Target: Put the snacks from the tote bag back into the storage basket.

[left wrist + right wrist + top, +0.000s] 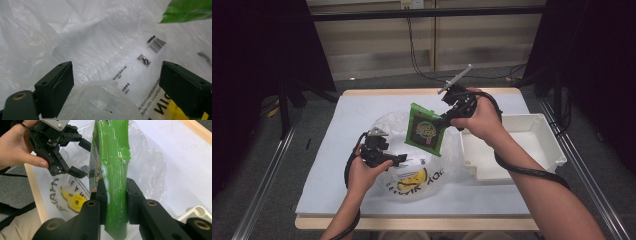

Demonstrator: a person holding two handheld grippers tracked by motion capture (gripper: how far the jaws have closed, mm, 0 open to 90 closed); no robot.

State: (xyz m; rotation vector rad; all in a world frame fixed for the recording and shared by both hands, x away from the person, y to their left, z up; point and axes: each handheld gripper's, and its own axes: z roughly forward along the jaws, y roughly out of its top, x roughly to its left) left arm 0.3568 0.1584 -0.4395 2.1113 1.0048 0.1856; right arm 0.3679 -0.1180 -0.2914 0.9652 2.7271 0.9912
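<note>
Green snack packet [113,157] cut off at top and bottom edges in right gripper view; bag print [414,182] partly legible (crumpled plastic); white tray [512,160] near wall hidden behind forearm.

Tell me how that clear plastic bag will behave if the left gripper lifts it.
The plastic bag is thin and crinkled, so it will probably sag and fold. It looks light and may slide on the table. The left gripper holds open jaws at bunched film, which could slip out.

The left claw [399,161] sits low, jaws spread wide, its hand [364,172] wrapped around the body. The right claw [443,119] is raised higher, angled down-left, jaws clamped narrow.
</note>
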